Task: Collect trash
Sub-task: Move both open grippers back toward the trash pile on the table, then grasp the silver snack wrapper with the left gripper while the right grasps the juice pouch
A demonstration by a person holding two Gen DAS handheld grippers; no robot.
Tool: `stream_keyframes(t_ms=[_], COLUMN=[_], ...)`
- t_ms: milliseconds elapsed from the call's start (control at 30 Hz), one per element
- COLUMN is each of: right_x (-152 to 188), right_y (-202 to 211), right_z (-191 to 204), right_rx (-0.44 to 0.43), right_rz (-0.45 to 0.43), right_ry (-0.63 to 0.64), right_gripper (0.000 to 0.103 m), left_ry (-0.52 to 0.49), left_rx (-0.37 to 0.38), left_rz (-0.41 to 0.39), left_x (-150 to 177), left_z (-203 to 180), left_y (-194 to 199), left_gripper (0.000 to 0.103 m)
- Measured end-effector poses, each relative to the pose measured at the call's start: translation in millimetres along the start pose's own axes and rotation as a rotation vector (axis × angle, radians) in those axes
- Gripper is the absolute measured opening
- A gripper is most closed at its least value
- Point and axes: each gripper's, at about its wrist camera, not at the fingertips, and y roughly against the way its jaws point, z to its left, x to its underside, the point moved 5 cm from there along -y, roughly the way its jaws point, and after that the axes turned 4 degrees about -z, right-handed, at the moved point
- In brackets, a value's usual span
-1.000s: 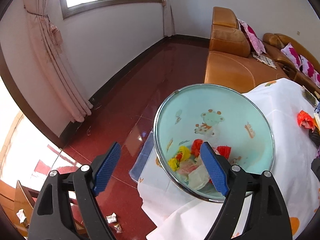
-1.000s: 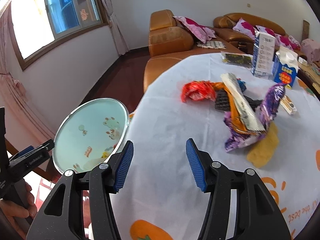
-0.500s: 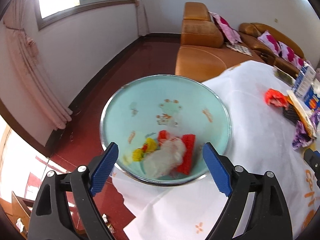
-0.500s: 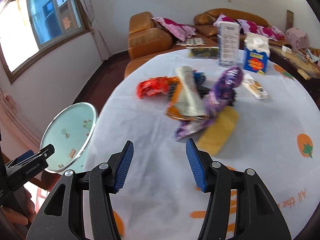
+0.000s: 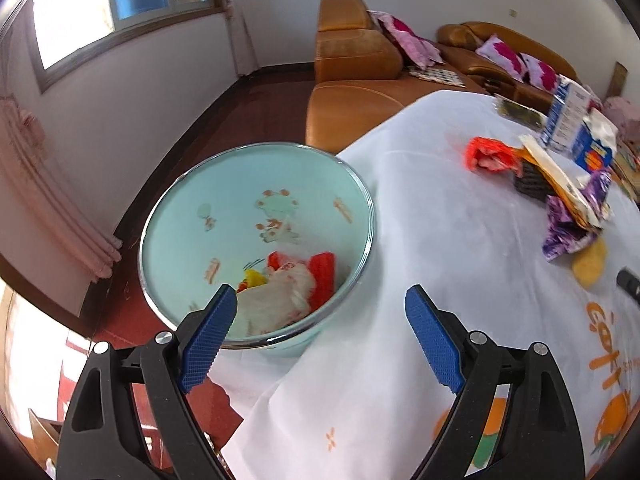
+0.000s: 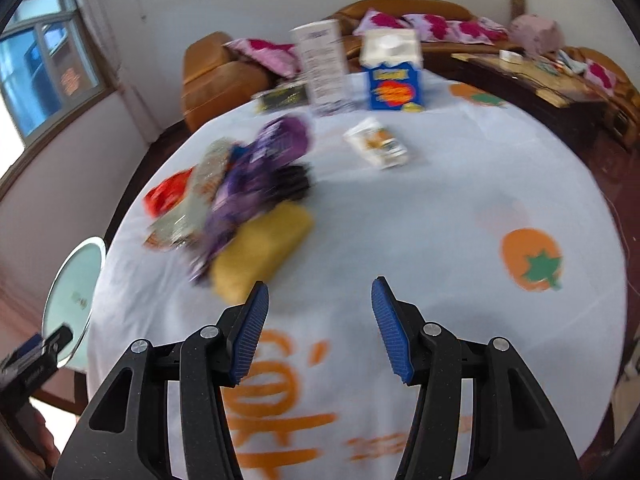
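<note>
Left wrist view shows our left gripper [image 5: 316, 328] spread wide and empty, hanging just off the edge of the round table with its white, orange-printed cloth [image 5: 460, 240]. Half a second ago the pale-green, chrome-rimmed trash bin with cartoon prints [image 5: 256, 184] sat centred between its fingers; now the bin lies to the left, and the view has swung toward the tabletop. Inside the bin we see crumpled red, yellow and white wrappers [image 5: 288, 284], so part of the collecting looks done.

Our right gripper [image 6: 320, 324] is likewise released and carries nothing. Its view has swept rightward across the table, with heavy blur, so that the remaining heap now lies ahead and to its left: a purple foil wrapper [image 6: 256, 176], a flat yellow sponge-like pad [image 6: 260, 252], a red crinkled packet [image 6: 168, 196] and a silvery-orange bag [image 6: 188, 212]. The yellow pad is the nearest piece, just beyond the left fingertip.

We judge that both hands have turned away from the bin toward the leftover litter, and that the next pick will come from this pile. A small white packet [image 6: 378, 146] lies apart, and the blue-and-white cartons [image 6: 394, 76] stand upright at the far edge; whether those count as trash we cannot tell.
</note>
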Motion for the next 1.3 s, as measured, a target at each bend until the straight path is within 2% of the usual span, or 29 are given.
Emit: stream_keyframes(t_ms=[200, 400, 500, 733, 800, 900, 967, 1133, 1233, 1267, 1300], right_x=[-37.7, -69.8, -82.1, -93.7, -90.2, -89.0, -87.1, -76.8, -67.7, -65.3, -63.6], right_y=[-8.3, -42.1, -64.2, -105.4, -112.7, -109.4, -101.7, -60.7, -44.0, -40.2, -37.2], right_z=[-35.2, -48.1, -47.8, -43.1, -45.1, -48.8, -53.1, -66.3, -69.8, -70.5, -70.5], right_rx=[0.064, 0.051, 0.051, 0.003, 0.006, 0.001, -0.016, -0.014, -0.007, -0.003, 0.001], right_rz=[-0.032, -0.001, 0.010, 0.055, 0.077, 0.070, 0.072, 0.025, 0.006, 0.001, -0.004], right_ry=[0.013, 0.051, 0.097, 0.127, 0.124, 0.126, 0.105, 0.079, 0.064, 0.059, 0.055], right_gripper=[0.054, 0.054, 0.054, 0.054, 0.036, 0.028, 0.022, 0.022, 0.022, 0.022, 0.022], left_ry=[-0.023, -0.001, -0.020, -0.023, -0.039, -0.054, -0.045, -0.020, -0.034, -0.048, -0.057], left_rx=[0.044, 0.140, 0.161, 0.235, 0.248, 0.285, 0.312, 0.371, 0.397, 0.403, 0.401], left_rz=[-0.012, -0.035, -0.054, -0.060, -0.058, -0.037, -0.020, 0.006, 0.045, 0.056, 0.063], left_x=[-12.8, -41.1, -53.9, -74.9, -77.5, -78.0, -79.3, -80.0, -73.1, -70.1, -67.8], left_z=[-19.3, -47.8, -67.2, -108.3, -121.9, -143.4, -152.4, -176.3, -193.3, -198.1, -199.9], left_y=[-0.5, -1.7, -4.1, -13.5, -18.4, -27.3, -32.6, -44.7, -55.3, -57.8, -58.9], left_gripper=[0.084, 0.083, 0.080, 0.080, 0.077, 0.071, 0.068, 0.065, 0.052, 0.037, 0.028])
